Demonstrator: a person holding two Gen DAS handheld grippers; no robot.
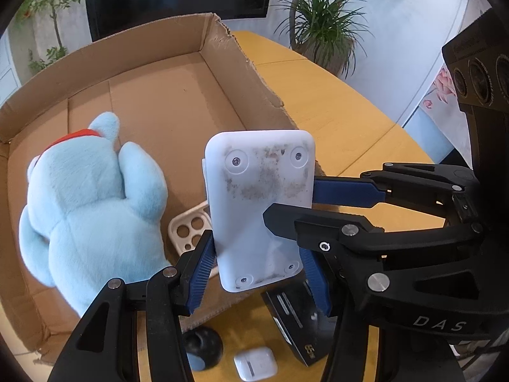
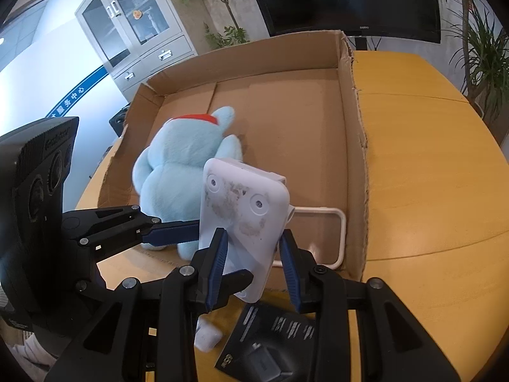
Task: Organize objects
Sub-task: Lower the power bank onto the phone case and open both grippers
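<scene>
White device (image 1: 259, 203) clamped by both hand-held grippers — above cardboard box (image 1: 165, 63)

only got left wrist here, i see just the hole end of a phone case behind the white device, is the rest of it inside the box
Observer: Yes. The phone case lies flat on the floor of the cardboard box, in its near right corner.
Operator: ok and what's past the box on the far left, i only get plants
Observer: A grey cabinet with glass doors stands there.
Operator: are the right fingers on both sides of the device
Observer: Yes. The right gripper has one blue finger on each side of the lower half of the white device.
</scene>
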